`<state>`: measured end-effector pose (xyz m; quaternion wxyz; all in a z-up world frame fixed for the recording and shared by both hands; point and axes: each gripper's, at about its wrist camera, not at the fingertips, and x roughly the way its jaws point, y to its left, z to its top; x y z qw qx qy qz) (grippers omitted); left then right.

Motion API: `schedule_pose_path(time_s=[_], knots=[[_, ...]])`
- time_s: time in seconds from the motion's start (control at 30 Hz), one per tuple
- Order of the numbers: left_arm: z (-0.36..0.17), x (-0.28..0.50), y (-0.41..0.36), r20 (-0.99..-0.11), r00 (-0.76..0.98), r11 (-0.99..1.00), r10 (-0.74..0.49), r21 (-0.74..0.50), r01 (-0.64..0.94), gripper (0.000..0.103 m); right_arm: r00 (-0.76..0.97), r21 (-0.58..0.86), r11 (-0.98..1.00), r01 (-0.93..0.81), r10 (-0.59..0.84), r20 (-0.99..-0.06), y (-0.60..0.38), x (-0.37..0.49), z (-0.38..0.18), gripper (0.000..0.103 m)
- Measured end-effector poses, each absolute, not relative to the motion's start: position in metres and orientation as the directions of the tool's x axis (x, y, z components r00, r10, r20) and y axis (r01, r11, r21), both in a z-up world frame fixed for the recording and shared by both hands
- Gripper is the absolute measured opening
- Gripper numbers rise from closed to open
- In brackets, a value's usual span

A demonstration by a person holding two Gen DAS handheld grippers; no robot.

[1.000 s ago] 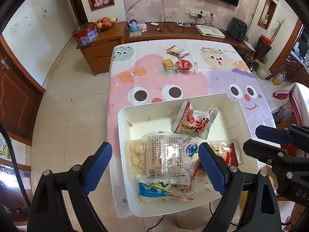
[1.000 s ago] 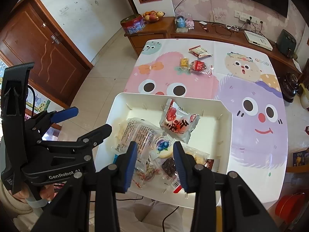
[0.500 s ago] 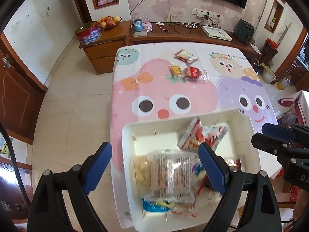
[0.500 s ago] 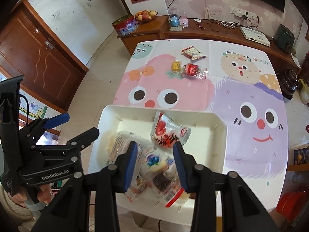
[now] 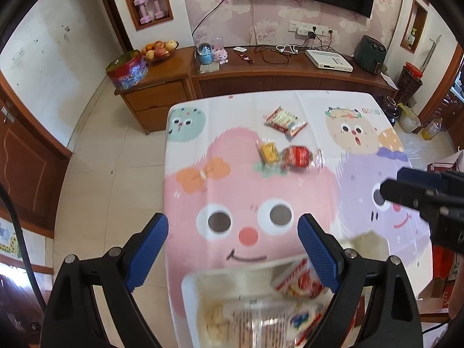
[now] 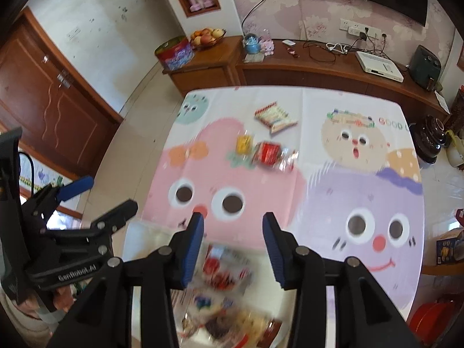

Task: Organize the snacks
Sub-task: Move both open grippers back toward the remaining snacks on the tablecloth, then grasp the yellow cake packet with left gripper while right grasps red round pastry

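Observation:
Three loose snacks lie on the far half of the cartoon tablecloth: a red-and-white packet (image 5: 285, 121) (image 6: 275, 115), a small yellow packet (image 5: 268, 151) (image 6: 244, 144) and a red wrapped snack (image 5: 300, 156) (image 6: 268, 152). A white tray (image 5: 226, 275) (image 6: 139, 232) at the near edge holds several snack bags, blurred. My left gripper (image 5: 233, 249) is open and empty above the tray's far rim. My right gripper (image 6: 233, 242) is open and empty over the tray.
The table (image 5: 203, 194) is covered by a pink and purple cloth. Behind it stands a wooden sideboard (image 5: 261, 78) with a fruit bowl (image 5: 158, 50), a round tin (image 5: 127, 69) and cables. Tiled floor lies to the left.
Both grippers have moved up and forward toward the far side of the table. The tray has slid toward the bottom of both views. Both stay open and empty.

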<state>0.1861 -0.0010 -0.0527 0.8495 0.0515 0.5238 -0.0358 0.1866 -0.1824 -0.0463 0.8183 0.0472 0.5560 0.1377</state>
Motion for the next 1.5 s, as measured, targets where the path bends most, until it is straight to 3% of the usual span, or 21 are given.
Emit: schedule_pose_path(time_s=[0.3,0.63,0.83,1.2,1.4,1.5], knots=[[-0.079,0.265,-0.020,-0.894,0.447,0.990,0.008,0.071,0.125,0.090,0.353,0.246,0.964,-0.102,0.266,-0.897,-0.202,0.279,-0.076,0.047],[-0.150,0.341,-0.003,-0.934,0.352,0.997,-0.058,-0.072,-0.025,0.090,0.188,0.272,0.960,-0.062,0.279,-0.942,-0.196,0.349,-0.176,0.047],[-0.174,0.357,0.011,-0.948,0.317,0.994,-0.037,-0.068,-0.086,0.090,0.161,0.224,0.965,-0.134,0.244,-0.956,-0.180,0.362,-0.211,0.047],[-0.196,0.370,0.004,-0.960,0.271,0.993,-0.067,-0.092,-0.078,0.090,0.045,0.276,0.927,-0.254,0.297,-0.954,-0.166,0.360,-0.246,0.047],[-0.211,0.377,-0.014,-0.969,0.228,0.995,-0.089,-0.096,-0.019,0.090,0.051,0.305,0.905,-0.297,0.334,-0.941,-0.167,0.347,-0.243,0.051],[-0.218,0.379,-0.023,-0.973,0.210,0.995,-0.096,-0.098,0.000,0.090,0.053,0.310,0.892,-0.329,0.345,-0.937,-0.170,0.339,-0.240,0.058]])
